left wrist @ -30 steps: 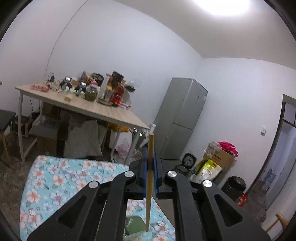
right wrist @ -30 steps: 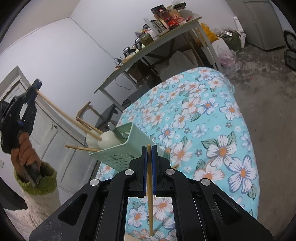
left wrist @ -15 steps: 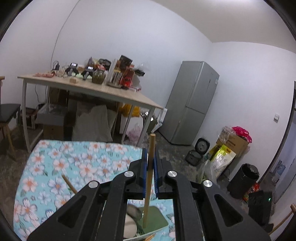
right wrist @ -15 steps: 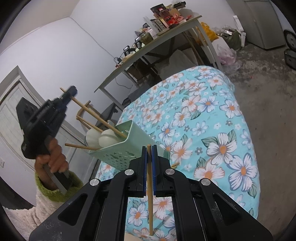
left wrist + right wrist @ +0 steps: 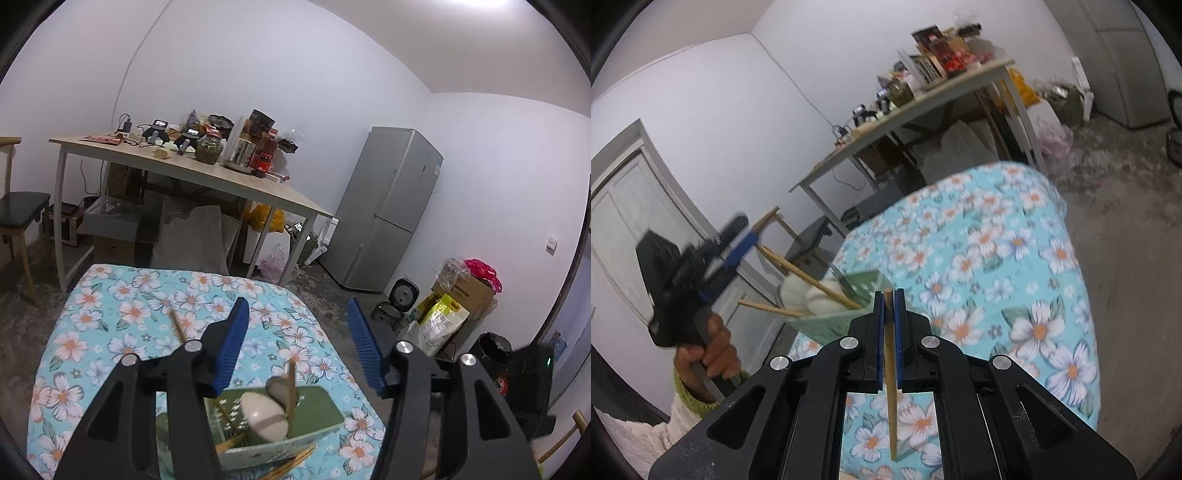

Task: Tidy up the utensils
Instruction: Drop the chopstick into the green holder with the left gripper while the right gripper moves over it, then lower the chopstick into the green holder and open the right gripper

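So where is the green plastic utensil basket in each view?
Left wrist: green plastic utensil basket at the bottom centre, below the opening left gripper.
Right wrist: basket left of centre, beside the right gripper.
Shared landmark: floral tablecloth.

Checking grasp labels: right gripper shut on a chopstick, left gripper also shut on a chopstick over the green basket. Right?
Half wrong. The right gripper is shut on a chopstick, as the right wrist view shows. The left gripper holds none: in the left wrist view its jaws are opening with nothing between them, above the green basket, where a chopstick now stands.
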Motion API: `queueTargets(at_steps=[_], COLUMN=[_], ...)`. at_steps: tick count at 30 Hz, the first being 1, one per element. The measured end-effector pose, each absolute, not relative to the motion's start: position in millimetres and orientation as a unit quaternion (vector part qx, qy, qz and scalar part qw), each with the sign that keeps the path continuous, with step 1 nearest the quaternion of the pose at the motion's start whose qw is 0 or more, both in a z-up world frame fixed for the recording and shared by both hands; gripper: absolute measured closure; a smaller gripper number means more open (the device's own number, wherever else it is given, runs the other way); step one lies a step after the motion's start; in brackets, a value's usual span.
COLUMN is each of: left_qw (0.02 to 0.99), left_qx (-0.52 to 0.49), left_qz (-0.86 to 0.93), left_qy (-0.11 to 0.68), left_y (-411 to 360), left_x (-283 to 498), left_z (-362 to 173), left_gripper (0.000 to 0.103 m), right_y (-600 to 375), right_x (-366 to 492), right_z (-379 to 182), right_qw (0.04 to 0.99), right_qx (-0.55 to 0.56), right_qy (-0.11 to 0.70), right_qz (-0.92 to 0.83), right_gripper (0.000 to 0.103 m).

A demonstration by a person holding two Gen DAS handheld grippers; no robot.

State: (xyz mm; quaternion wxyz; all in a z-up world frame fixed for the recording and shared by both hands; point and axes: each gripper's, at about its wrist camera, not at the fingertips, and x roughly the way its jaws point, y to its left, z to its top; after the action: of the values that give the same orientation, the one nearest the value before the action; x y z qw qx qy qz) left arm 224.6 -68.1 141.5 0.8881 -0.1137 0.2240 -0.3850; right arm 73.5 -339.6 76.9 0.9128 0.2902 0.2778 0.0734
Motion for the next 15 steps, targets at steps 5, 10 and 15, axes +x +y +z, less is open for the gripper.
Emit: queueTargets(at_steps=[5, 10, 15], left_qw=[0.892, 0.894, 0.892], left_qx=[-0.107, -0.083, -0.059], left_qz=[-0.372, -0.365, -0.355], left_qy=[0.232, 0.246, 0.272], left_y=[-44, -24, -13], left_x=[211, 187, 168], left_z=[131, 110, 81], left_gripper=[0.037, 0.032, 0.031], right_y=[-338, -339, -336], right_x=[75, 75, 82], right_z=[118, 162, 196], right_qw=[0.934, 0.955, 0.969], right_qx=[0.255, 0.215, 0.182], right_qy=[0.237, 0.19, 0.15], right_qz=[0.079, 0.073, 0.07], right_gripper=[0.1, 0.1, 0.1])
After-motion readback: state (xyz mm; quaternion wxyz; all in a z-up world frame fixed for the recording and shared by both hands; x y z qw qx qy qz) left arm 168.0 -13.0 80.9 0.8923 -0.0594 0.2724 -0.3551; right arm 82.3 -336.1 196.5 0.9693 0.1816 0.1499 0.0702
